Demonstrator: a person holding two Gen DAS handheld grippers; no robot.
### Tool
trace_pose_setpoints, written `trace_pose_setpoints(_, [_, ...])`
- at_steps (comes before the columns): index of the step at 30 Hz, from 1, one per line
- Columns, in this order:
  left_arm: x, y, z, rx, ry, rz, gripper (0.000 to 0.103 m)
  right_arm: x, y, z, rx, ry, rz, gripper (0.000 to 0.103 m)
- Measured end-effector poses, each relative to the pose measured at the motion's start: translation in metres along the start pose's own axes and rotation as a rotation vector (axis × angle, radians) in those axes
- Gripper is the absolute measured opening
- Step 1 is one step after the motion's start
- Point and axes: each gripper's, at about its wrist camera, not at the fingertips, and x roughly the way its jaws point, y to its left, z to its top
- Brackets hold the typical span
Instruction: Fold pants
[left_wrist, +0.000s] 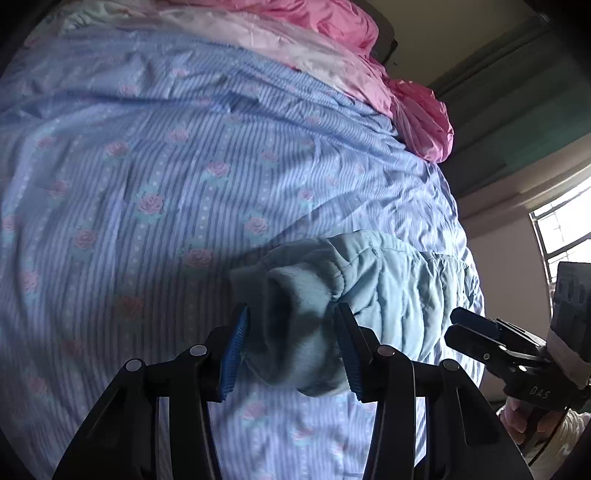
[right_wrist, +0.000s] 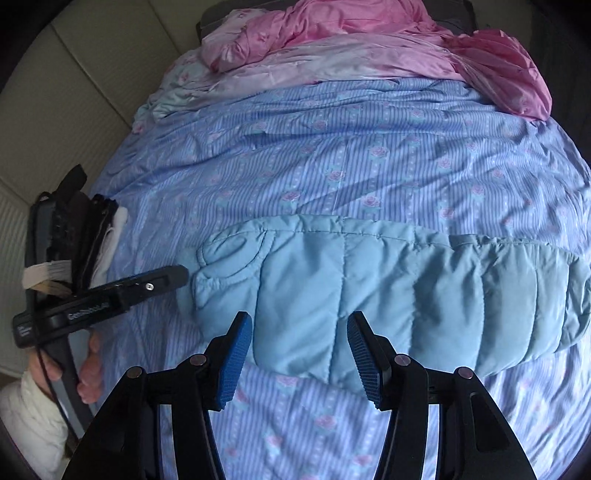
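- Left wrist view: the left gripper (left_wrist: 291, 347) has its blue-padded jaws spread apart, and the near end of the light blue quilted pants (left_wrist: 373, 288) sits between them; whether the pads touch the cloth I cannot tell.
- The pants lie on the blue striped bedsheet (left_wrist: 166, 155) with its rose print, running off to the right from the jaws.
- The right gripper (left_wrist: 480, 332) shows at the right edge, just beside the pants; its two tips look close together from this angle, though the view is too oblique to be sure.
- A pink blanket (left_wrist: 417, 114) is bunched at the far end of the bed.
- Right wrist view: the right gripper (right_wrist: 299, 354) is released, jaws wide, hovering over the near edge of the pants (right_wrist: 369, 280), which stretch flat from left to right across the bedsheet (right_wrist: 332, 155).
- The left gripper (right_wrist: 177, 275) points in from the left, its tip just beside the left end of the pants.
- The pink blanket (right_wrist: 369, 33) lies heaped at the far side.
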Motion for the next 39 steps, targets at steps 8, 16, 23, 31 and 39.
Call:
trace_pose_setpoints(8, [0.020, 0.030, 0.010, -0.011, 0.034, -0.142, 0.045, 0.018, 0.019, 0.004, 0.021, -0.014, -0.033, 0.055])
trace_pose_setpoints(16, [0.033, 0.035, 0.019, -0.039, 0.057, -0.241, 0.044, 0.030, 0.041, 0.006, -0.004, -0.013, -0.055, 0.055])
trace_pose_setpoints(23, [0.046, 0.020, 0.025, 0.028, 0.102, -0.241, 0.043, 0.042, 0.046, 0.010, -0.009, -0.004, -0.068, 0.055])
trace_pose_setpoints(31, [0.017, 0.004, 0.027, 0.112, -0.010, -0.138, 0.028, 0.046, 0.041, 0.017, 0.027, -0.030, -0.072, 0.055])
trace_pose_setpoints(39, [0.048, 0.020, 0.032, 0.132, 0.040, -0.026, 0.028, 0.098, 0.049, 0.035, -0.030, 0.018, -0.137, 0.054])
